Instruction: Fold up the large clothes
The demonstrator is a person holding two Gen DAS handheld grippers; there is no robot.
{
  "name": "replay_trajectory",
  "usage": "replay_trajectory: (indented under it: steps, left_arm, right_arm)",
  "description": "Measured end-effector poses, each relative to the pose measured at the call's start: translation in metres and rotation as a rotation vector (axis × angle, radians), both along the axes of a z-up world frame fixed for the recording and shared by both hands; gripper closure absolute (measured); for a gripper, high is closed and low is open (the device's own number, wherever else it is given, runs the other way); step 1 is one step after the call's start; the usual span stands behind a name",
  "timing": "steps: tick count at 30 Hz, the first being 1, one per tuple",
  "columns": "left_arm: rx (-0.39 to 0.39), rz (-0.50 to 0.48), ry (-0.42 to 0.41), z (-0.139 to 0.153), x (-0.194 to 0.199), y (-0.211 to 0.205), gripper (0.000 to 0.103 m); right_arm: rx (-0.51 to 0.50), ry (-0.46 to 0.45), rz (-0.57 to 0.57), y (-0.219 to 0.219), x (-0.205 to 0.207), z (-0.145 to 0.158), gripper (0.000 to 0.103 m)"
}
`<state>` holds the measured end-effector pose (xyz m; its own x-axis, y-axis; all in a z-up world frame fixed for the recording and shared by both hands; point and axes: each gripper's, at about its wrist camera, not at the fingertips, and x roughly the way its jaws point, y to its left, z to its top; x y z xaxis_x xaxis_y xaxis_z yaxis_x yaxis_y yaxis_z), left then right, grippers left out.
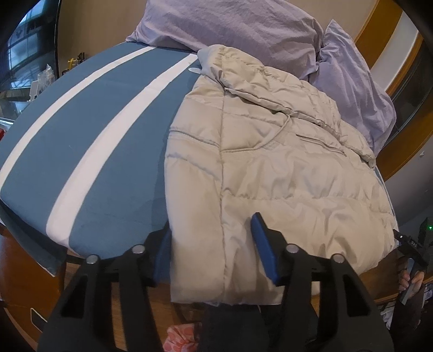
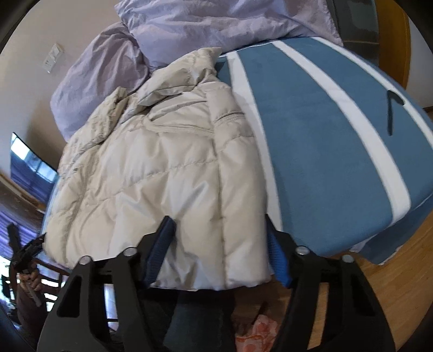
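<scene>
The beige puffer jacket (image 1: 270,168) is lying on the blue striped bed (image 1: 102,130), hem hanging over the near edge. Both the left gripper (image 1: 213,243) and the right gripper (image 2: 219,243) are gaping wide, straddling that hem, gripping nothing.

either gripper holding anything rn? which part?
Nothing held. Left gripper and right gripper are both open, each straddling the bottom hem of the beige puffer jacket on the bed, fingers not closed on fabric.

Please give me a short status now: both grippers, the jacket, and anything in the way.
Left gripper and right gripper: jaws open, straddling the hem. Jacket flat on bed, sleeves folded in. Pillows touch its collar end.
</scene>
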<state>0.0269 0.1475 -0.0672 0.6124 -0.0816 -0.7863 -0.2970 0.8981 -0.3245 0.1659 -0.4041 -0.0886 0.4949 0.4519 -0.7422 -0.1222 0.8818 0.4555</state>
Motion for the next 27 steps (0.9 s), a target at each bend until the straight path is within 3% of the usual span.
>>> replay_trajectory:
  steps: [7,9,12,15,20,27]
  left_arm:
    - [-0.040,0.011,-0.015,-0.001,-0.012,-0.003,0.057]
    - [-0.045,0.013,-0.015,-0.001,-0.014,-0.005,0.059]
    - [-0.048,0.016,-0.018,-0.001,-0.015,-0.007,0.066]
    - [-0.043,0.020,-0.028,0.003,-0.015,-0.008,0.081]
    - [-0.015,0.028,-0.056,0.017,-0.014,-0.011,0.090]
    - [0.002,0.042,-0.125,0.049,-0.009,-0.008,0.091]
  right_arm:
    - [0.100,-0.001,0.009,-0.005,-0.003,-0.006,0.057]
    - [0.139,0.007,0.004,-0.008,-0.002,-0.009,0.067]
    - [0.163,0.008,0.000,-0.009,-0.001,-0.010,0.079]
    - [0.155,-0.010,-0.005,-0.007,-0.002,-0.005,0.086]
    - [0.138,-0.063,-0.016,-0.006,-0.002,0.010,0.089]
    - [0.100,-0.154,-0.027,0.003,0.005,0.042,0.089]
